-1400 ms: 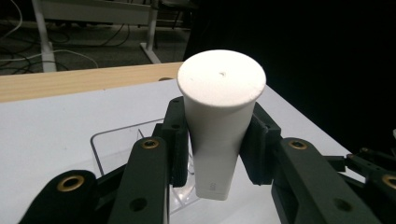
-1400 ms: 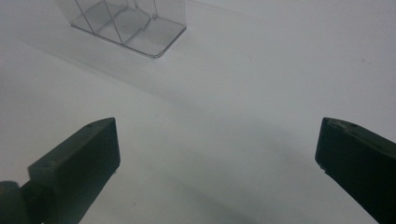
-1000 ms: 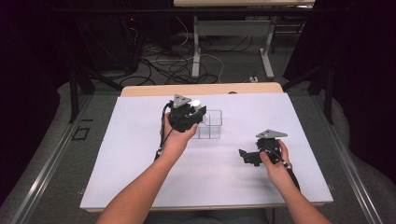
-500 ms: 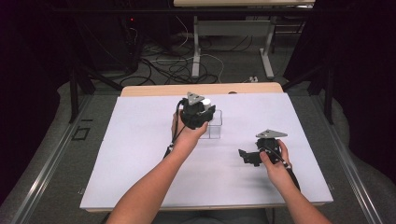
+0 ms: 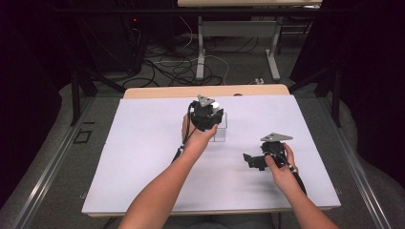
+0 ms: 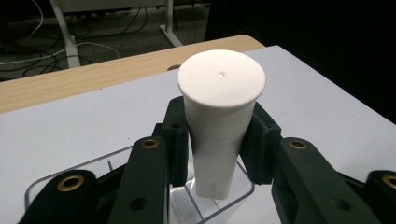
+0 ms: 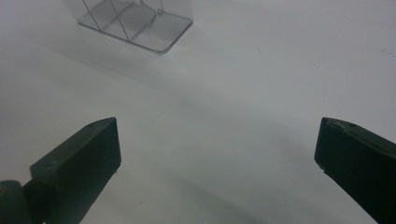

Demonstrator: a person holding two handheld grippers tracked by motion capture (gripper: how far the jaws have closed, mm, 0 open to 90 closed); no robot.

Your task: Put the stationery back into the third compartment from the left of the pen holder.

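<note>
A white tapered tube (image 6: 219, 121), cap end toward the camera, is clamped between the jaws of my left gripper (image 6: 219, 137). Its lower end hangs in or just above a compartment of a clear plastic divided box (image 6: 46, 184). In the high view the left gripper (image 5: 206, 114) is over that box (image 5: 222, 134) near the table's far middle, with the tube (image 5: 214, 105) showing as a white spot. My right gripper (image 5: 252, 161) rests low at the right front, jaws wide apart with nothing between them (image 7: 217, 154). From there the clear box (image 7: 140, 23) lies ahead.
A white sheet (image 5: 143, 157) covers the table, with a wooden edge (image 5: 162, 91) at the back. Cables and table legs (image 5: 200, 52) are on the floor beyond. A person's two forearms reach in from the front edge.
My left gripper has carried the white tube to the right and farther away, ending over the clear box. The right gripper has stayed in place, open.
</note>
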